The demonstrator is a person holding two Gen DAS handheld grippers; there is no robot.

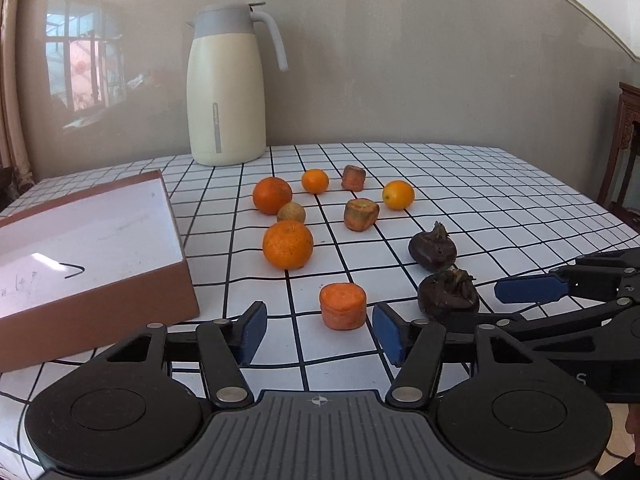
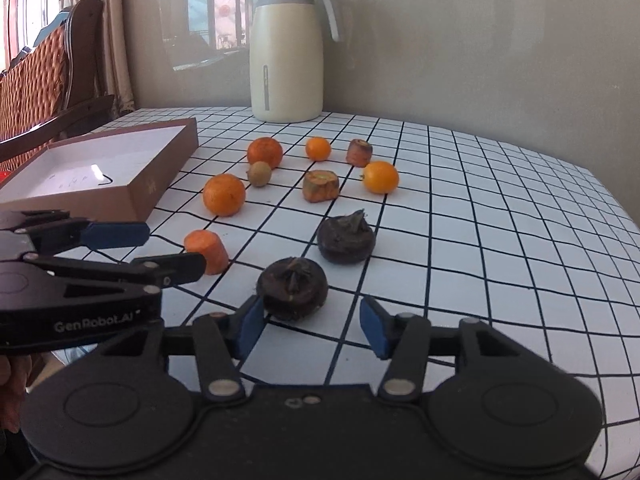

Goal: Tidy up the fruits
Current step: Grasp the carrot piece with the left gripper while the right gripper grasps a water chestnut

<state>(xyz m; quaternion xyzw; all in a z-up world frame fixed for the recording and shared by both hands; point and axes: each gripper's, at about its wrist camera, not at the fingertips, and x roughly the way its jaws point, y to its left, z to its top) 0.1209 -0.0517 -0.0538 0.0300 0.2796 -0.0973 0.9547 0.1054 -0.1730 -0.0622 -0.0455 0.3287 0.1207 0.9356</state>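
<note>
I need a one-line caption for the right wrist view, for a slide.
Right gripper open before a dark fruit on the checked tablecloth, brown box at left.

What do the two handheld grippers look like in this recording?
Both look the same. The left gripper and right gripper have matte black linkage arms with silver pivot pins, round black discs on a ribbed grey-black base, and blue pads on the fingers. White "GenRobot.AI" lettering marks the left one's side.

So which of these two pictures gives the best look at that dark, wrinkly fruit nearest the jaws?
The right wrist view: the nearer dark fruit sits close and whole, its dried stem on top clearly seen. In the left wrist view the same fruit lies off to the right, smaller, its lower edge cut off by the black gripper parts.
</note>
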